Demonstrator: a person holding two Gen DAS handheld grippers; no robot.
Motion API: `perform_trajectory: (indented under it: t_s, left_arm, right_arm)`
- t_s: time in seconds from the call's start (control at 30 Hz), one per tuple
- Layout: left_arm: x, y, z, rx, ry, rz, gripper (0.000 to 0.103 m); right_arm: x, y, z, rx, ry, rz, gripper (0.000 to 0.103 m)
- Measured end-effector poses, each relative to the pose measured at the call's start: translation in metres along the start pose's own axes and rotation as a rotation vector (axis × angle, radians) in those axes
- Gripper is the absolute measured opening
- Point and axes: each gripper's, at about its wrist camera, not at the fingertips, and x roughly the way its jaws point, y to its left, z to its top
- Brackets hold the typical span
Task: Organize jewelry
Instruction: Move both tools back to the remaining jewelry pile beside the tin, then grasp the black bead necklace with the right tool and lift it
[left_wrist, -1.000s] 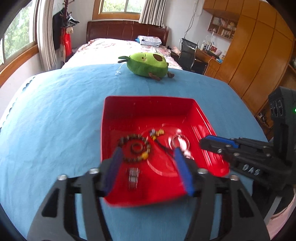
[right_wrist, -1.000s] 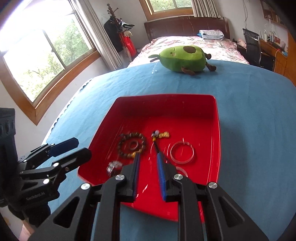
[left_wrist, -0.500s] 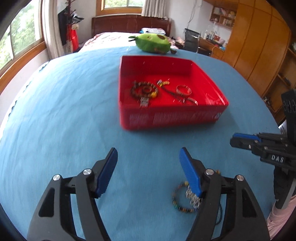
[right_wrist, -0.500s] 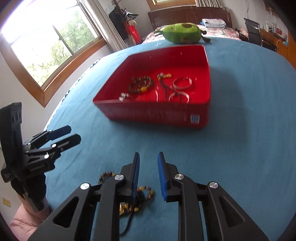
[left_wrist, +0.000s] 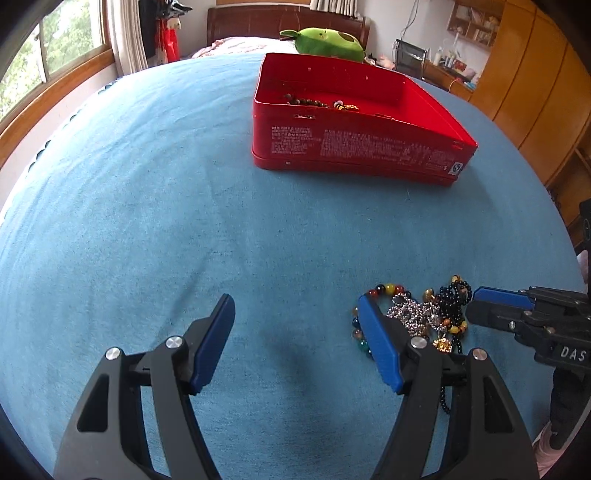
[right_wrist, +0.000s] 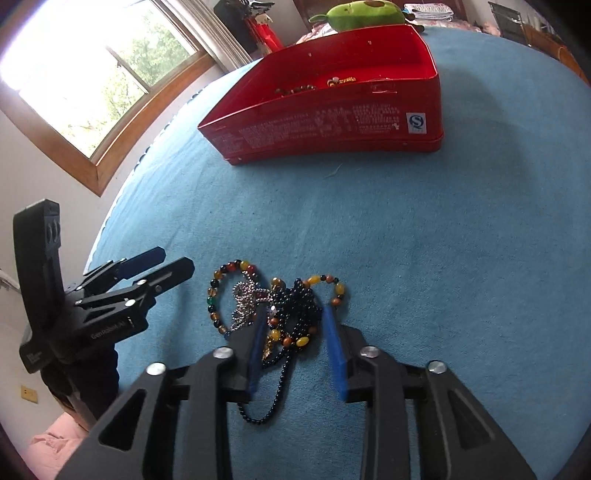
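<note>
A red tin box stands on the blue cloth and holds a brown bead bracelet and other pieces; it also shows in the right wrist view. A tangled pile of jewelry lies near me: coloured bead bracelets, a silver chain and a black bead necklace. My right gripper is open, low over the pile, with the black beads between its fingers. My left gripper is wide open and empty just left of the pile; its right finger touches the coloured bracelet.
A green avocado plush lies behind the box. A bed, window and wooden wardrobes surround the round blue table. The table edge runs close on the left in the right wrist view.
Both grippers have pulled back from over the red box and dropped low toward the jewelry pile. The right gripper has opened from nearly shut.
</note>
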Motion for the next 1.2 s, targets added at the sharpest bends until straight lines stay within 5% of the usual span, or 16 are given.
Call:
perform_trajectory:
  t_s: [0.63, 1.2]
  left_arm:
    - [0.006, -0.001, -0.006, -0.011, -0.008, -0.008, 0.073]
    - [0.004, -0.004, -0.006, 0.007, -0.039, 0.011, 0.078]
  right_arm:
    - [0.014, 0.001, -0.002, 0.018, 0.0, -0.01, 0.036]
    - [0.022, 0.015, -0.005, -0.074, -0.069, -0.12, 0.031]
